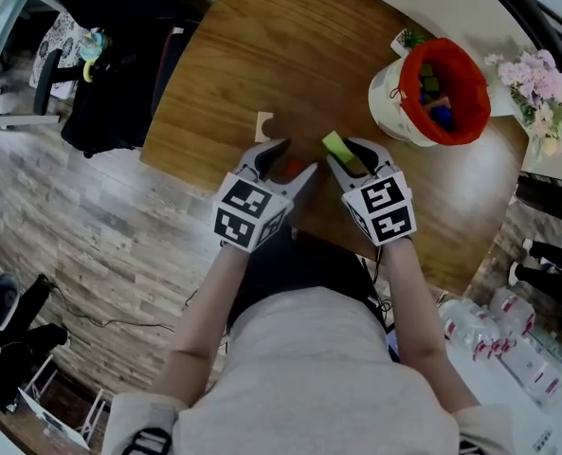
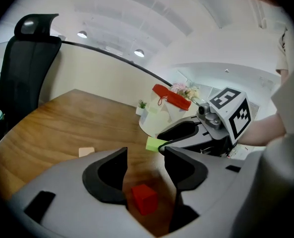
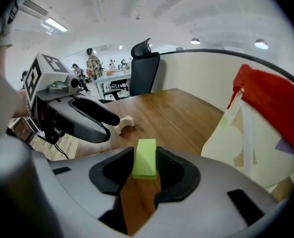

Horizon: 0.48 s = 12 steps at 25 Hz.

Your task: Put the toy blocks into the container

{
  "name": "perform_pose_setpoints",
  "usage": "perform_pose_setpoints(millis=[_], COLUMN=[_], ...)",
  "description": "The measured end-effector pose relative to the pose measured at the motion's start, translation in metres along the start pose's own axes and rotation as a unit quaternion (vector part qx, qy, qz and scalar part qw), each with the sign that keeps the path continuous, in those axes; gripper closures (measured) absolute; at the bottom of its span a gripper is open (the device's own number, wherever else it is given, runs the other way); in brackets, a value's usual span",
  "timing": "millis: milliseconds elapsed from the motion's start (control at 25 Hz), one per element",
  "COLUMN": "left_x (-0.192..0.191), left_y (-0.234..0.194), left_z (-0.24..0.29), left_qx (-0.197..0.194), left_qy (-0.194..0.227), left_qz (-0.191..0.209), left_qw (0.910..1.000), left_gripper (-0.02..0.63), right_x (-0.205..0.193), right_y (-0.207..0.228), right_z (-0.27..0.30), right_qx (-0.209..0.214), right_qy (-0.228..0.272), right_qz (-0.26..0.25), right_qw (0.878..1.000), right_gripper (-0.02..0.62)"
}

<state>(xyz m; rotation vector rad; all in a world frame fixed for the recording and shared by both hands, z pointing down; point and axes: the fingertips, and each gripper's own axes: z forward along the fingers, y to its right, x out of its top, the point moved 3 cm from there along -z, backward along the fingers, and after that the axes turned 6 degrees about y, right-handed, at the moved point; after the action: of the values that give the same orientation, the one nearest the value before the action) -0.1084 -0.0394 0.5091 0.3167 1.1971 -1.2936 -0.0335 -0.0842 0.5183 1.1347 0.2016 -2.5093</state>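
1. The right tongs are clenched on a lime-green block. Both pads press its long sides, and its far end sticks out past the tips.
2. The left tongs are released, with the jaws standing apart.
3. A red block lies on the brown wooden table in the gap between the left jaws. Neither pad touches it.
4. In the head view the two tongs sit side by side by the near edge of the table, left tongs on the left. The green block tilts between the right pair's tips.
5. The container, a white bucket with a red lining folded over its rim, stands at the far right of the table, apart from both tongs. Green and blue blocks lie inside it.
6. A pale wooden arch block lies on the table just beyond the left tongs, to their left.
7. Pink flowers stand to the right of the container.
8. A black office chair stands beyond the table's left side in the left gripper view.
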Motion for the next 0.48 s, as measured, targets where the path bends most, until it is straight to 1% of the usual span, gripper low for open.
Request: perform_pose_setpoints(millis=[240,480], left_x=[0.023,0.052], left_y=[0.004,0.013], left_z=[0.0,0.002], left_qx=[-0.007,-0.019], left_qy=[0.014,0.03], left_qz=[0.024,0.057], left_qw=[0.9996,0.9977], left_gripper=[0.373,0.373], right_x=[0.028,0.058], right_y=[0.007,0.021], right_z=[-0.019,-0.039], right_qx=[-0.028,-0.06], right_qy=[0.044,0.091], right_qz=[-0.01,-0.02], right_qw=[0.999,0.994], right_gripper=[0.442,0.442])
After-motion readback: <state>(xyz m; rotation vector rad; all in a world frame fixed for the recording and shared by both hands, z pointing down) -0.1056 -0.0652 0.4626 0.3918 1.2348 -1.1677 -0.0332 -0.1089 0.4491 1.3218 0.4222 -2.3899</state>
